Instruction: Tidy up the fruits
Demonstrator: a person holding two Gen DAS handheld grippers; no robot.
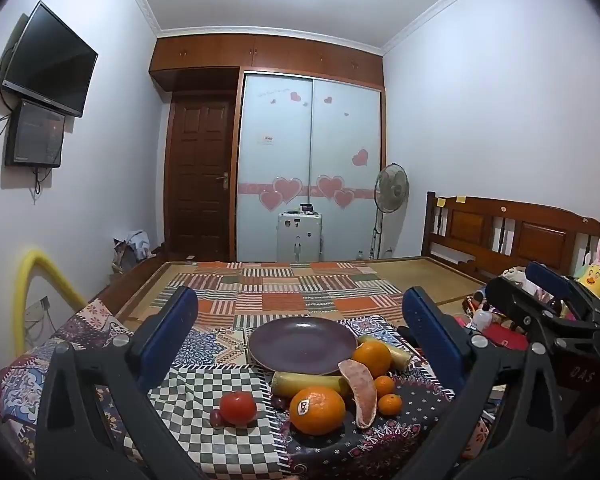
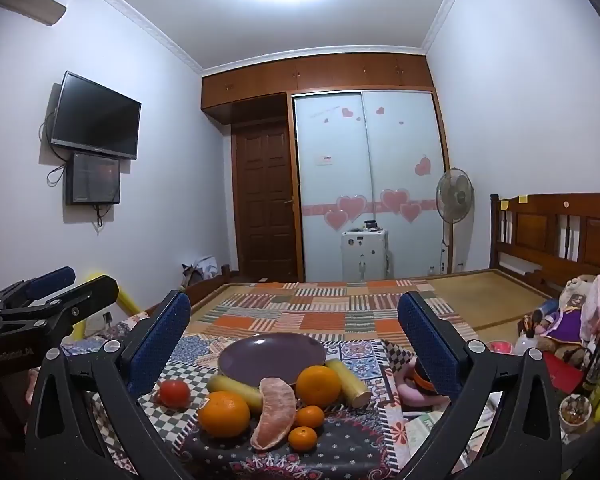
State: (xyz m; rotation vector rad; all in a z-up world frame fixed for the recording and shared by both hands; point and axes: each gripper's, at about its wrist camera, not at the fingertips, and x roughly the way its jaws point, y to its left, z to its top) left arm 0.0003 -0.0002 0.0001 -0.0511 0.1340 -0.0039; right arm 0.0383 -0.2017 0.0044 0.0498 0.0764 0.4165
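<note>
Both sets of fingers spread as wide as they go, nothing between them. Left gripper point(image 1: 300, 344) framing the fruit pile from lower centre of its view; right gripper point(image 2: 294, 340) doing the same in its own, hovering back from the pile, touching nothing.

Just past the pads: purple plate point(image 1: 302, 344) at centre frame, bare, sitting on the patterned cloth point(image 1: 204, 408). Fruit bunched along its near and right rim. Big orange point(image 1: 317, 410) with a sticker, closest to the left camera. Peeled pomelo segment point(image 1: 360, 394) curled just right of it, leaning on the second orange point(image 1: 372, 358). Two small mandarins point(image 1: 390, 404) right of the segment. Tomato point(image 1: 238, 408) off alone at lower left on the checked patch, with a dark grape or two beside it, too small to be sure. Two yellowish stick-like pieces, maybe cane or banana point(image 1: 308, 385), hard to call, one touching the plate's near rim.

Looked like the very start: nothing on the plate yet. Next up, probably: drop one gripper over a loose piece, tomato or sticker orange being the clearest, close gently, lift onto the plate. Segment likely squashy, so a soft grip there.
</note>
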